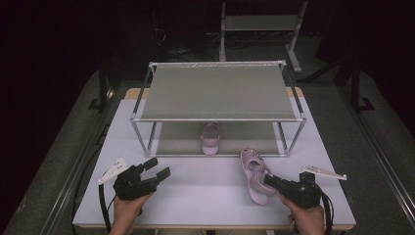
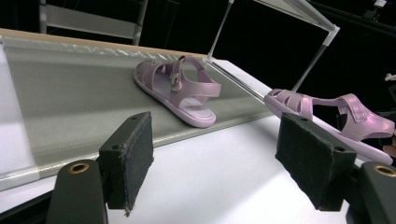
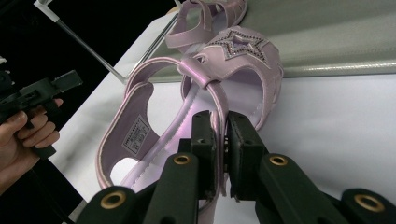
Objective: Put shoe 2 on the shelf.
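Note:
A pink sandal (image 1: 210, 138) stands on the lower shelf (image 1: 176, 139) of a metal shoe rack, toe toward the table's front edge; in the left gripper view the same sandal (image 2: 180, 88) lies ahead of the open jaws. The matching sandal (image 1: 253, 171) is tilted just in front of the rack's right side. My right gripper (image 1: 269, 181) is shut on its thin ankle strap (image 3: 219, 100), and the star-decorated toe (image 3: 243, 51) points toward the rack. My left gripper (image 1: 159, 168) hovers at the front left, jaws wide open with nothing between them (image 2: 224, 158).
The two-tier rack (image 1: 215, 119) takes up the back half of the white table (image 1: 195, 196); its top shelf is bare. Another metal stand (image 1: 259, 22) is on the dark floor behind. The left hand and its gripper (image 3: 42, 91) are at the left of the right gripper view.

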Action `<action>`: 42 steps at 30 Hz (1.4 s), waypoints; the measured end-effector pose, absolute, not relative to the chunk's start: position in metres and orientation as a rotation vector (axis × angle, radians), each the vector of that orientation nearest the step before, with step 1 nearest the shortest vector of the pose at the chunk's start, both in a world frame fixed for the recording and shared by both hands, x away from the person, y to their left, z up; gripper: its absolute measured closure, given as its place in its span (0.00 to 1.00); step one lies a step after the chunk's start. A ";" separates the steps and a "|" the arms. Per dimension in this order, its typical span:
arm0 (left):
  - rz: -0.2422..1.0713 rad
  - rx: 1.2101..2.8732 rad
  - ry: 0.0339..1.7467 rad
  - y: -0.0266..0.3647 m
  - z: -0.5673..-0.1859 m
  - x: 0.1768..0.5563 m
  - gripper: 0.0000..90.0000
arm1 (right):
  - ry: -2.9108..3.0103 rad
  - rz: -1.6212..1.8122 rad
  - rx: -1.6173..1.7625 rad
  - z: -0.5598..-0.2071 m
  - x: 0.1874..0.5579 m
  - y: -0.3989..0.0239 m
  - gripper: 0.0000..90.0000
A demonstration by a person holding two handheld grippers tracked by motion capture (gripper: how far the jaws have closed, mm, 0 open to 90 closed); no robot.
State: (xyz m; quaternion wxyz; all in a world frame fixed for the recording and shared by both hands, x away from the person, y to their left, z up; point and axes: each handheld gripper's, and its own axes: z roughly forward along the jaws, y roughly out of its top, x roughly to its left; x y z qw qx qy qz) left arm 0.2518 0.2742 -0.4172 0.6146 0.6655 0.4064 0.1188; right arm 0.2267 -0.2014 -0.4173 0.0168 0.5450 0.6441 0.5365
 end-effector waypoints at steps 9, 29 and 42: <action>0.276 1.535 0.933 0.275 -0.416 0.253 0.30 | 1.971 1.671 1.701 -0.415 0.233 -0.199 0.90; 0.276 1.533 0.934 0.274 -0.416 0.252 0.30 | 1.952 1.675 1.679 -0.407 0.255 -0.185 0.90; 0.275 1.530 0.939 0.274 -0.417 0.253 0.30 | 1.940 1.692 1.659 -0.402 0.271 -0.178 0.90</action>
